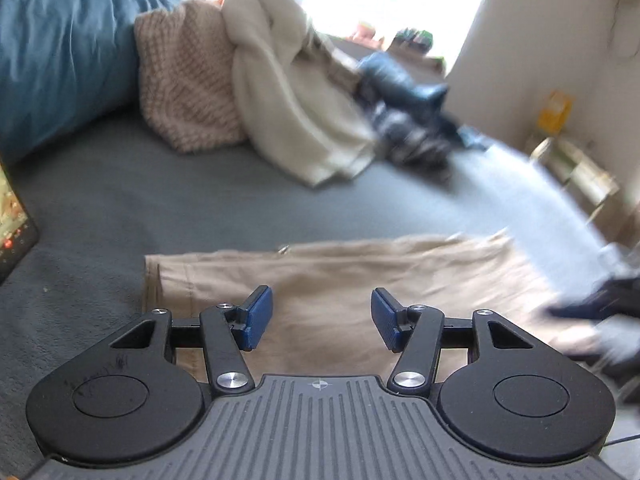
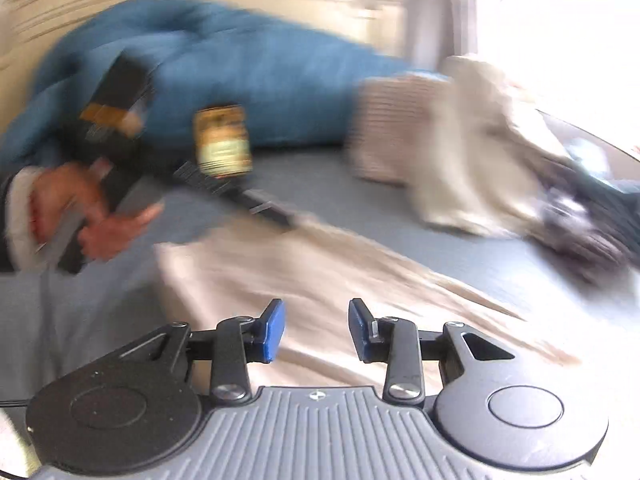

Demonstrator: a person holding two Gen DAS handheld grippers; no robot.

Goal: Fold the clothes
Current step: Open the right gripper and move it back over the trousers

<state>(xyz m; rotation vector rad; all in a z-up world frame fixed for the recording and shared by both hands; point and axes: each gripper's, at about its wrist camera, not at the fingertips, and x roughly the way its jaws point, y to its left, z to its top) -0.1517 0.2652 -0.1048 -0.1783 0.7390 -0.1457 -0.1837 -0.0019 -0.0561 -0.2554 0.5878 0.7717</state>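
Note:
Folded tan trousers lie flat on the grey bed sheet, right below my left gripper. Its blue pads stand apart with nothing between them. In the right wrist view the same tan trousers spread out blurred under my right gripper, which is also open and empty. A person's hand at the left of that view holds the other gripper's black body, which reaches toward the trousers' far edge.
A pile of clothes sits at the back of the bed: a pink knit, a cream garment and dark garments. A blue duvet is bunched at the far left. A phone lies at the left edge.

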